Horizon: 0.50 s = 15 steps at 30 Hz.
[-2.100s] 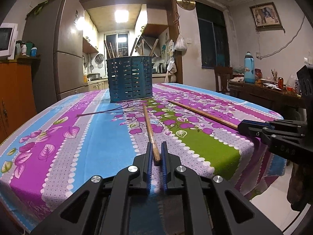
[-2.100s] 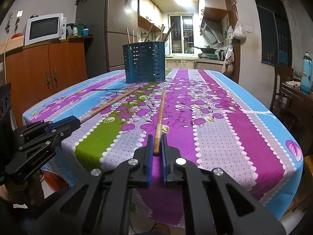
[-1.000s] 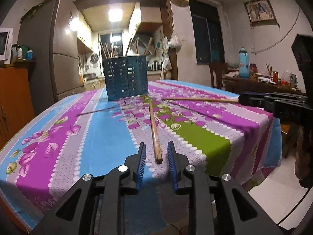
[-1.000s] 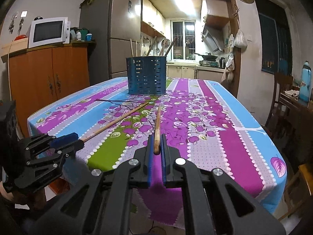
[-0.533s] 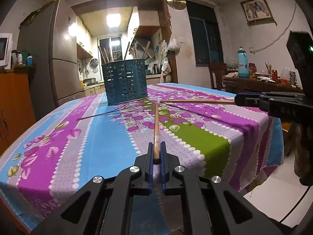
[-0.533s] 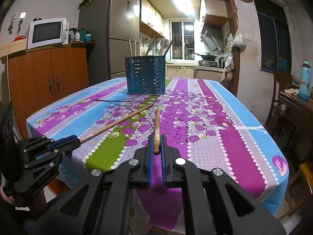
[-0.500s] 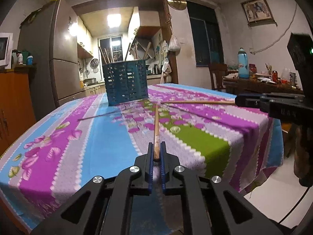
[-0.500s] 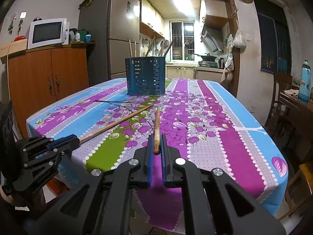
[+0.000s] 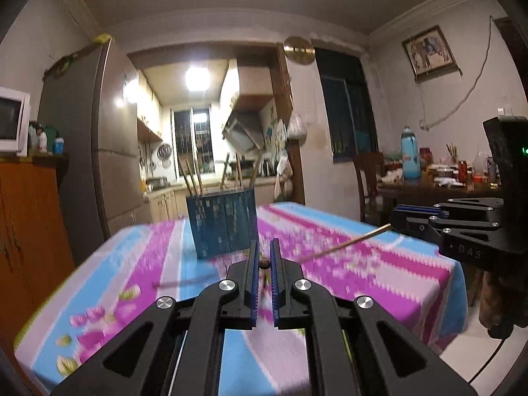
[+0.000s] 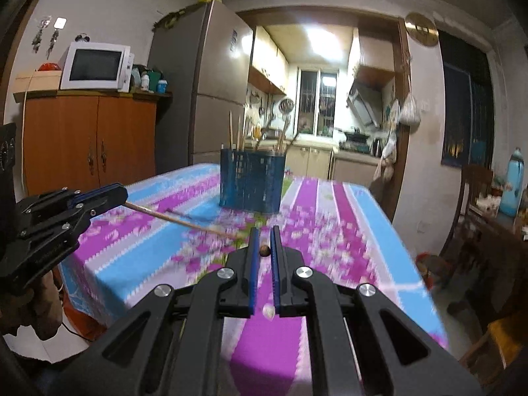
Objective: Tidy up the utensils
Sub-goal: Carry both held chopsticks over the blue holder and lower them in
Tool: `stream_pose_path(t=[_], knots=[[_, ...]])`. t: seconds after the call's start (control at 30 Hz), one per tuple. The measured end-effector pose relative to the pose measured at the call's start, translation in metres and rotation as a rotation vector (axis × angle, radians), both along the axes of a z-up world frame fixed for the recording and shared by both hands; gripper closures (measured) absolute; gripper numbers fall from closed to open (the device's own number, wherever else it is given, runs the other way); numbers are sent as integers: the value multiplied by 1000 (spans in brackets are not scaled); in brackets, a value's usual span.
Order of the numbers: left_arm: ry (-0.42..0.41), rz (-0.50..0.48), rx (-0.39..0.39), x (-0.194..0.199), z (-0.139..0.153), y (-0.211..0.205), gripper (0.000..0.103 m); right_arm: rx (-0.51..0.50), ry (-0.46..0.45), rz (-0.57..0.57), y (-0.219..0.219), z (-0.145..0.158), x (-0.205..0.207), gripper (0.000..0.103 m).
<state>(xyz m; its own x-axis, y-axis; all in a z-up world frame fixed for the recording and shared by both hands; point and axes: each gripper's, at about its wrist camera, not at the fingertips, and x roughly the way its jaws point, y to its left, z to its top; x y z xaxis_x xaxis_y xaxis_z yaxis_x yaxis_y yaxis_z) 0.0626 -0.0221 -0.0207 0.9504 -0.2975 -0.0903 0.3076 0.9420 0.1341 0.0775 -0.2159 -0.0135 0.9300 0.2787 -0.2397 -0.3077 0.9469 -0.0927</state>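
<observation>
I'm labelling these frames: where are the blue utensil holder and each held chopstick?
blue utensil holder (image 10: 250,183), right wrist view, front wall.
left chopstick (image 10: 171,215), right wrist view, mid-shaft.
right chopstick (image 9: 346,243), left wrist view, mid-shaft.

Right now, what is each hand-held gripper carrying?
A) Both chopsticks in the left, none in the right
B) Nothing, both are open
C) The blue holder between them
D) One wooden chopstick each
D: the left hand-held gripper and the right hand-held gripper are each clamped on a wooden chopstick, its butt end showing between the pads.
</observation>
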Motion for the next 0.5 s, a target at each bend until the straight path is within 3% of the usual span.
stream_pose_path(t=[0.3,0.5], knots=[[-69,-1,1,30,40,-10,96,-2,-50,26,-4,53,24,98],[-75,6,26,51,44,-21,96,-3,-56,37,-4,67,37,98]])
